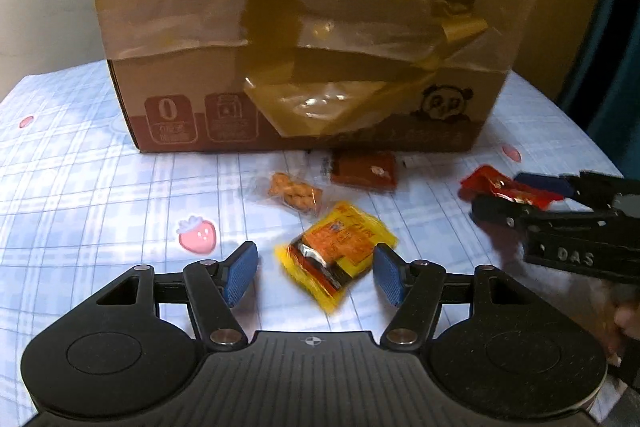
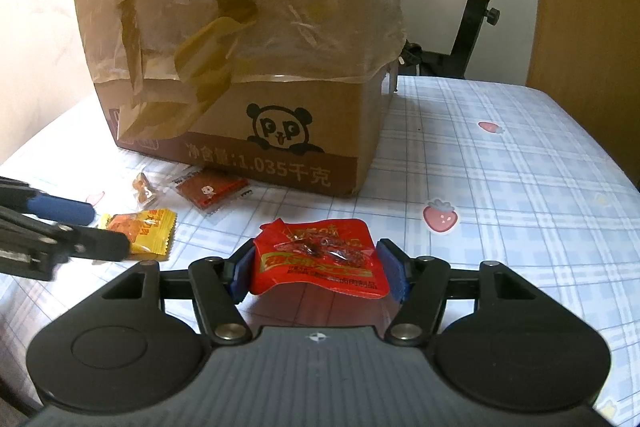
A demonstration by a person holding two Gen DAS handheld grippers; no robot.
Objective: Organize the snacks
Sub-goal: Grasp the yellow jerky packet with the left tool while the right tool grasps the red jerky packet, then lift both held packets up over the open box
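Right wrist view: right gripper (image 2: pixel 316 269) clamps the red snack packet (image 2: pixel 318 259) before the cardboard box (image 2: pixel 240 67), showing its panda print sharply. Left wrist view: left gripper (image 1: pixel 316 273), jaws wide, straddles the yellow snack packet (image 1: pixel 338 253); box print blurred.

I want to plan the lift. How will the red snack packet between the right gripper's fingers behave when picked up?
The red snack packet is thin film, already bent, so it will probably flop and buckle. It looks light for its size. Its glossy surface may slip in the right gripper.
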